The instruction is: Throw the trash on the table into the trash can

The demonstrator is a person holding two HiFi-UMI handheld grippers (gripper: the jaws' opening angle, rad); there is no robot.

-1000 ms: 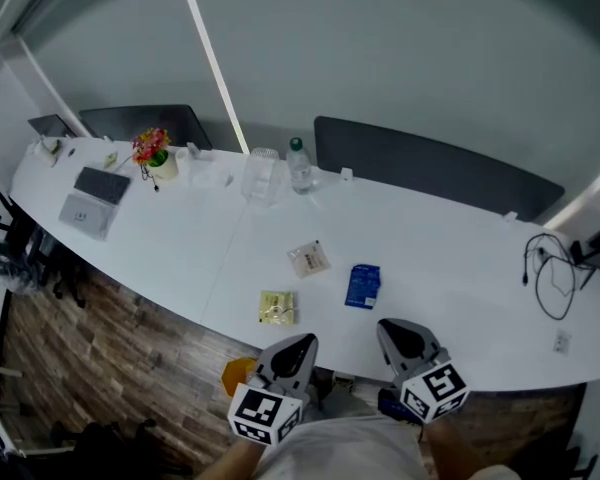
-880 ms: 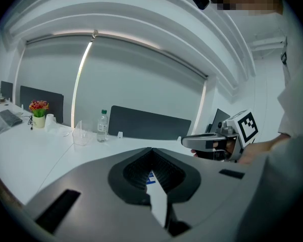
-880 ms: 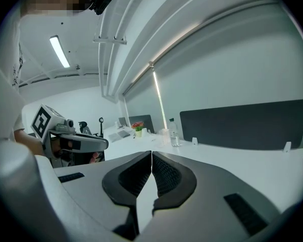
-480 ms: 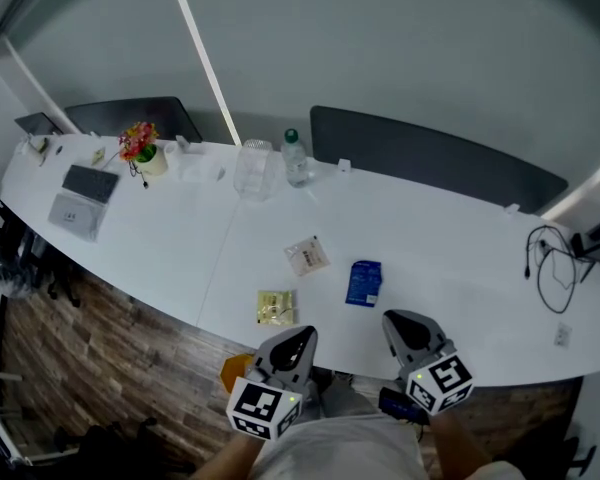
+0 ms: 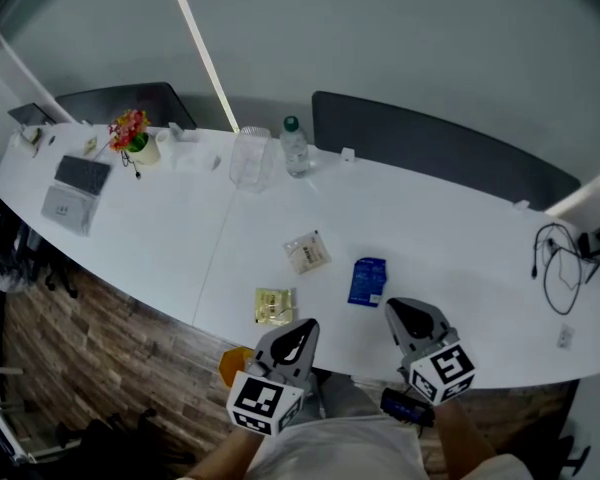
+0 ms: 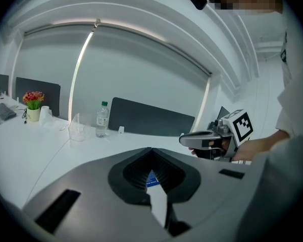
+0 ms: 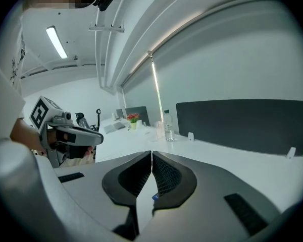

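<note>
Three pieces of trash lie on the white curved table (image 5: 450,258): a yellowish wrapper (image 5: 276,305), a clear wrapper (image 5: 307,253) and a blue packet (image 5: 366,281). My left gripper (image 5: 302,328) hovers at the table's near edge just behind the yellowish wrapper, shut and empty. My right gripper (image 5: 404,311) is level with it, a little right of the blue packet, also shut and empty. An orange trash can (image 5: 232,365) shows on the floor under the near edge. In the left gripper view the left gripper (image 6: 151,149) has its tips together. The right gripper (image 7: 151,153) shows only a hairline slit.
At the table's far side stand a water bottle (image 5: 296,148), a clear container (image 5: 250,158) and a pot of flowers (image 5: 132,136). A laptop (image 5: 72,190) lies far left, cables (image 5: 560,268) far right. Dark chair backs (image 5: 430,153) stand behind the table.
Both grippers have edged forward and slightly down toward the trash at the table's near edge, still shut. The trash has not moved.
</note>
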